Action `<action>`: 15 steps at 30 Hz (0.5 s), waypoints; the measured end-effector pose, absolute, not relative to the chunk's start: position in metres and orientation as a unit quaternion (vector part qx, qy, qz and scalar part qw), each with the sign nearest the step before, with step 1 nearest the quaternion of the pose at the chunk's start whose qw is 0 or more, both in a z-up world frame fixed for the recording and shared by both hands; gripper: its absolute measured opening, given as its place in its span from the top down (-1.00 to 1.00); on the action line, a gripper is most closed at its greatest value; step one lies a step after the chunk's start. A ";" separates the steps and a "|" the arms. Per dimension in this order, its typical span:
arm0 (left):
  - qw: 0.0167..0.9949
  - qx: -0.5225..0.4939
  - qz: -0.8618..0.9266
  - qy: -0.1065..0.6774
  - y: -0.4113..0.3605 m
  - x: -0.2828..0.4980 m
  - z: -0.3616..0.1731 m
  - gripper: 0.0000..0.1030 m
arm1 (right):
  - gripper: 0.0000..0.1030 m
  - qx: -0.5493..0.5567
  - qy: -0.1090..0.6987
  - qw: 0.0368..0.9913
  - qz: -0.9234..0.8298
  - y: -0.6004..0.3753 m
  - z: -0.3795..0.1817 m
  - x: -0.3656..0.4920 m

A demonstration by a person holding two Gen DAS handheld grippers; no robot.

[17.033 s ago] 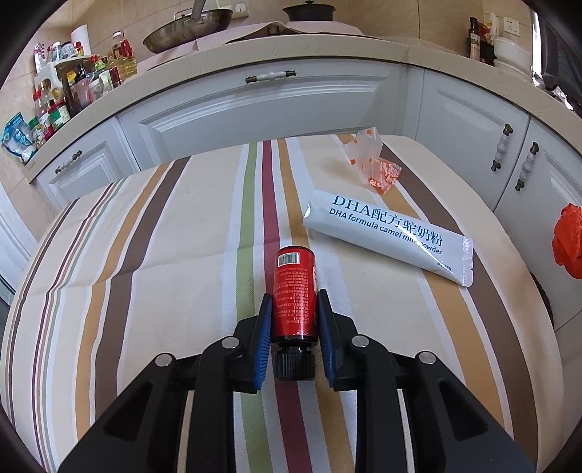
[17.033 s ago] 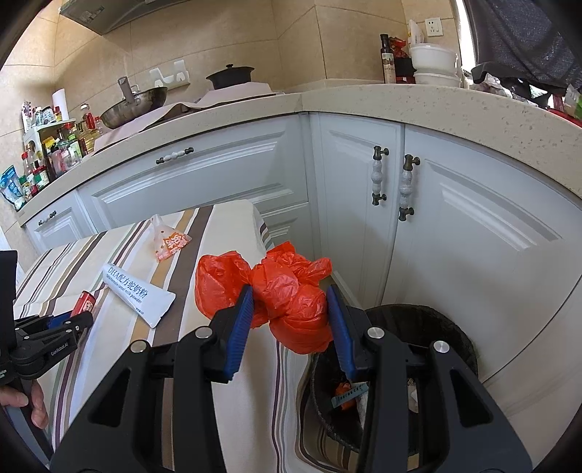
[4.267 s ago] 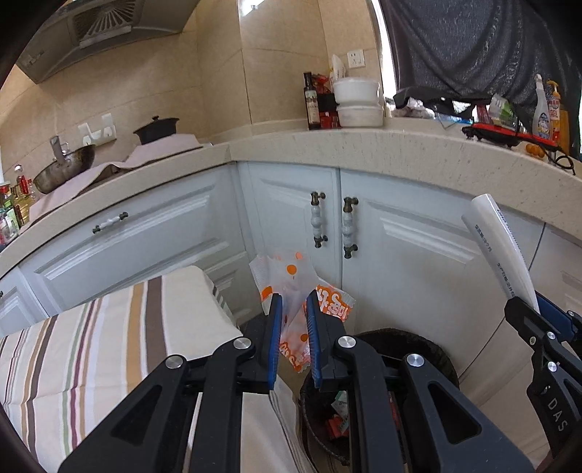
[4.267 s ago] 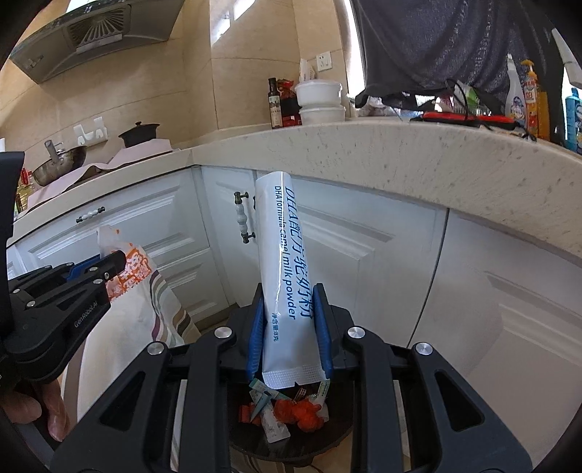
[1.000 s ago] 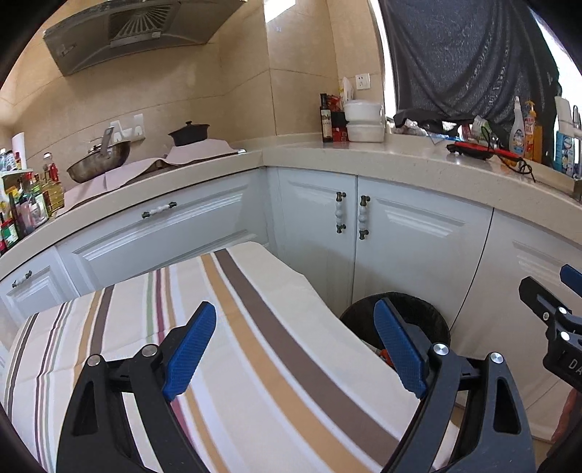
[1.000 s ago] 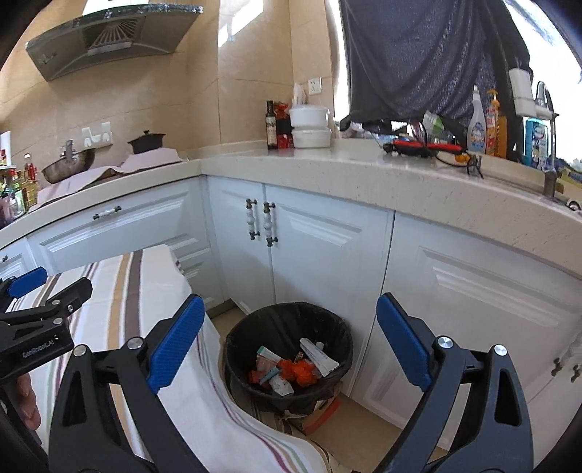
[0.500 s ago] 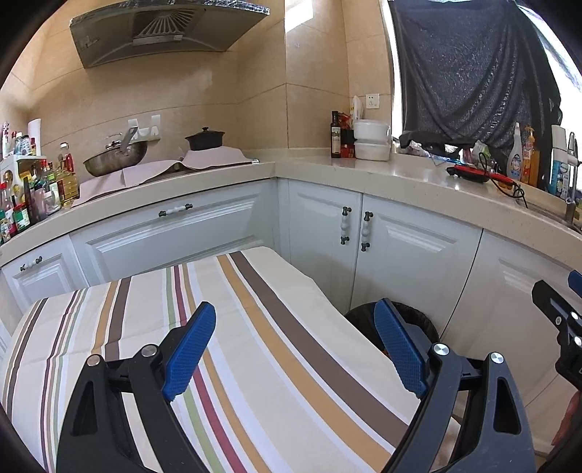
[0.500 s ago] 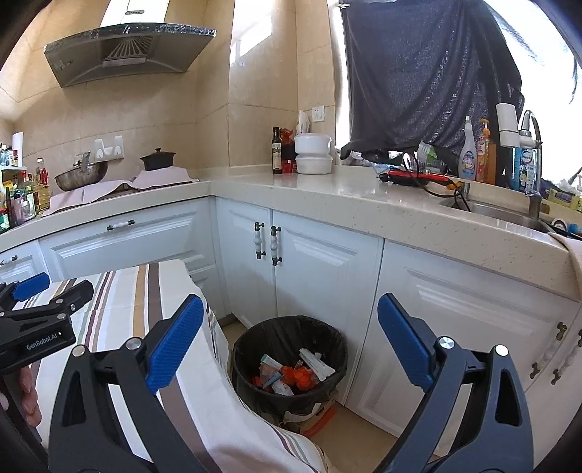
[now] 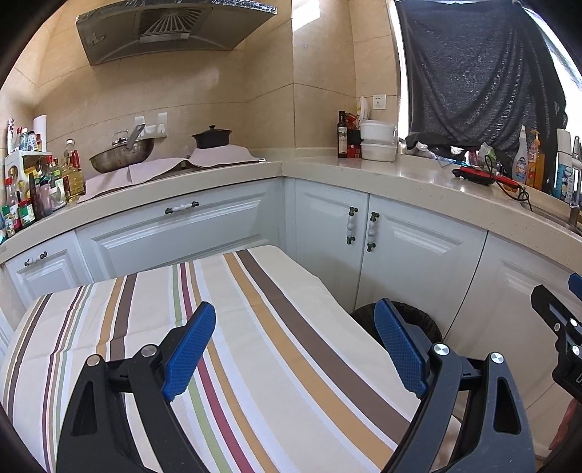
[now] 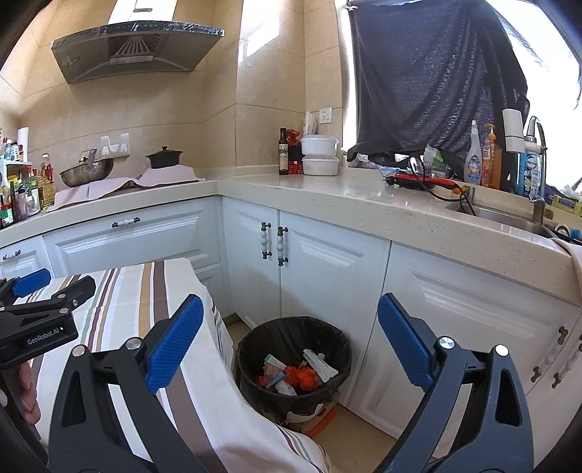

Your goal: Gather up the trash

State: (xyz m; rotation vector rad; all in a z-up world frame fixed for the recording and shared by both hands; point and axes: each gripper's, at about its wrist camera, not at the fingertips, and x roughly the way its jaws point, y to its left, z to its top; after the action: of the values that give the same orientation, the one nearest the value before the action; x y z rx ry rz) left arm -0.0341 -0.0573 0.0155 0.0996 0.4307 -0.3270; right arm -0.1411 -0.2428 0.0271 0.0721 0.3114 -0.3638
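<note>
A black-lined trash bin (image 10: 254,349) stands on the floor beside the table's right end, against the white cabinets. Inside it lie several pieces of trash (image 10: 298,373): orange plastic, a white sachet, small wrappers. My right gripper (image 10: 289,336) hangs open above and in front of the bin, nothing between its blue pads. My left gripper (image 9: 294,345) is open over the striped tablecloth (image 9: 232,327), which carries no trash. The bin's rim (image 9: 418,314) peeks out behind the left gripper's right finger. The left gripper also shows at the left edge of the right wrist view, a hand (image 10: 25,393) under it.
White cabinets (image 10: 327,269) with knobbed handles wrap the corner behind the bin. The beige counter (image 10: 327,189) holds a wok, a black pot, bottles, stacked white containers and a sink at far right. A range hood (image 9: 174,32) hangs above. The right gripper's finger (image 9: 560,327) shows at the left view's right edge.
Both views have pulled back and slightly up from the bin in the first half second, so more counter and wall shows. Both grippers stay open and empty; little differs since half a second ago.
</note>
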 end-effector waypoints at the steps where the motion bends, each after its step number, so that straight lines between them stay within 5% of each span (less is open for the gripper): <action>1: 0.962 0.049 -0.161 0.213 -0.057 -0.034 0.016 -0.68 | -0.83 0.036 0.155 0.971 -0.179 -0.243 0.027 -0.140; 15: 0.963 0.046 -0.157 0.215 -0.053 -0.033 0.016 -0.68 | -0.83 0.031 0.154 0.972 -0.177 -0.239 0.028 -0.135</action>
State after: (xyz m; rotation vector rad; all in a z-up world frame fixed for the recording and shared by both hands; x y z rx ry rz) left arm -0.0326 -0.0531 0.0155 0.0938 0.4358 -0.3186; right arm -0.1353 -0.2389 0.0282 0.0629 0.3104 -0.3564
